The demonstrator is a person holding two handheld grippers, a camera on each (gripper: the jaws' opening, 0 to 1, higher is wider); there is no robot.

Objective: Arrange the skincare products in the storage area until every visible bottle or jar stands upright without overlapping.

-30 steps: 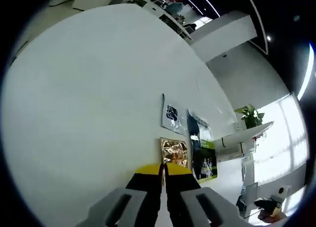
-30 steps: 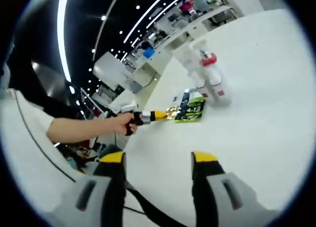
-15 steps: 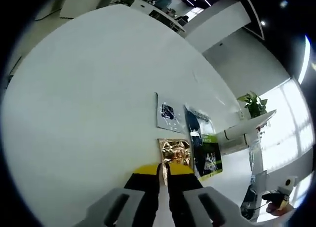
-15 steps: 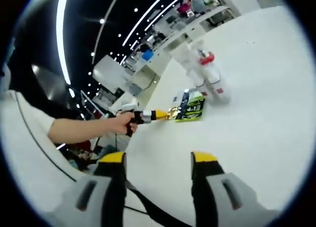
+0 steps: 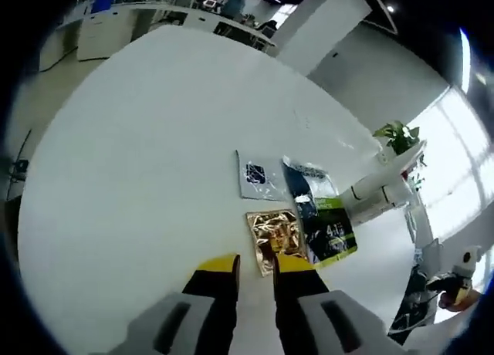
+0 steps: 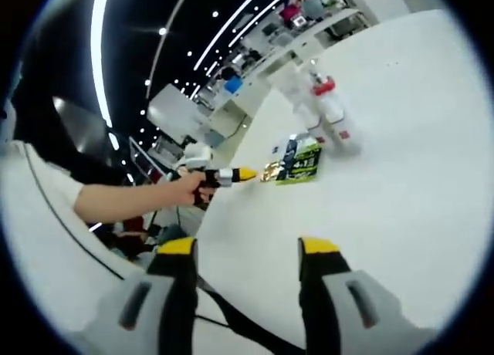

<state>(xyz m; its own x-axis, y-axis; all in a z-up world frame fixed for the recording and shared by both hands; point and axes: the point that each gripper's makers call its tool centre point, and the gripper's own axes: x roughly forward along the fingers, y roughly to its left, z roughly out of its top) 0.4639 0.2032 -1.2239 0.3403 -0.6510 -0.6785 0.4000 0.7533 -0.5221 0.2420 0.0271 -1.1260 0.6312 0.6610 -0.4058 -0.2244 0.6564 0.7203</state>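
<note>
A: Your left gripper. Jaws?

B: Yellow tips parted a little, a narrow gap, nothing held. The near corner of the gold foil sachet lies at the mouth of that gap, at 12 o'clock from the tips; I can't tell whether the right tip touches it.

A: Past the gold one?

B: The sachets lie flat on the white table. The dark sachet with a green band lies at 3 o'clock of the gold one, edges meeting or overlapping (too close to call). The grey-white sachet with a dark mark is at 11 o'clock of the gold one, apart from it and just beside the dark sachet's far end. White bottles lie on their sides at 3 o'clock of the dark sachet.

A: Your right gripper?

B: Jaws spread wide, empty, over bare table. At 12 o'clock from it, well apart, the green-banded sachet; the left gripper's yellow tip sits at 9 o'clock of the gold foil, your hand behind it.

A: Bottles there?

B: A red-capped white bottle at 1 o'clock of the sachets, another white bottle beside it. Upright or lying, can't tell here.
</note>
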